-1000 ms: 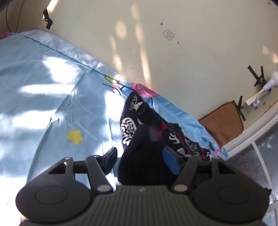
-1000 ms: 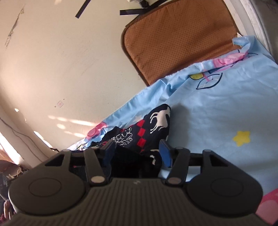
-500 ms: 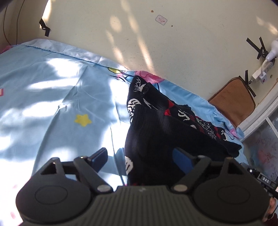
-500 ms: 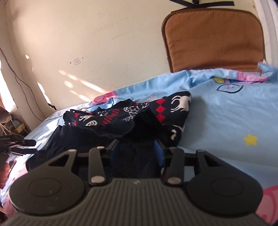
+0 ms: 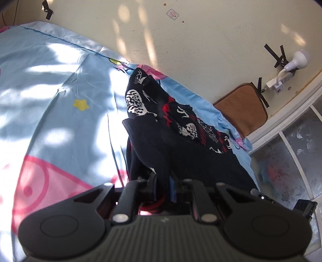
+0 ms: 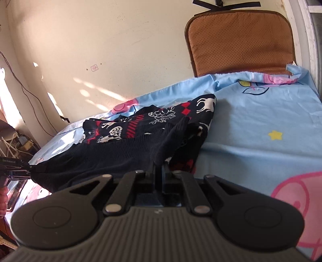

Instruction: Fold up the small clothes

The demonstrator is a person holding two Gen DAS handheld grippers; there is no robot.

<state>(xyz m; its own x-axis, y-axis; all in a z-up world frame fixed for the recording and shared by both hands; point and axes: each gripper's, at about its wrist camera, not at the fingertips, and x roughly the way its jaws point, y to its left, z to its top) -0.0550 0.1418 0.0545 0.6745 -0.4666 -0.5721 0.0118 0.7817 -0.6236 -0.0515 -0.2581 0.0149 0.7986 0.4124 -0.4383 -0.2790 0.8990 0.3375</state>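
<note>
**Both grippers clamping the sweater's near edge**

In the left wrist view, the left gripper (image 5: 163,186) is sitting at 6 o'clock with its jaws pressed together on a fold of the dark sweater (image 5: 181,145). Half a second ago those jaws were standing wide on either side of the cloth; they have just been closing, and the knit is now pinched between them. The sweater is lying on the blue bedsheet (image 5: 60,104), running from the gripper up toward 12 o'clock, its red and white pattern showing at the far end near the cream wall (image 5: 201,40). A brown cushion (image 5: 241,104) is leaning at 2 o'clock, below a white plug strip (image 5: 281,79) taped to the wall.

In the right wrist view, the right gripper (image 6: 159,171) is likewise closing on the sweater (image 6: 124,149); its jaws have just come together with a ridge of dark knit caught between them. The garment is stretching from there toward 9 o'clock, where the other gripper is holding the far corner. The cushion (image 6: 239,42) is standing at 1 o'clock behind the sheet (image 6: 261,112).

With both grips apparently secured on one edge, the fold itself is probably about to begin: lifting and carrying that edge over the patterned part.

The only readable writing is small white lettering at 9 o'clock on the other gripper's body, seemingly "GenRobot.AI". A small sticker (image 5: 172,14) on the wall is too small to read.
</note>
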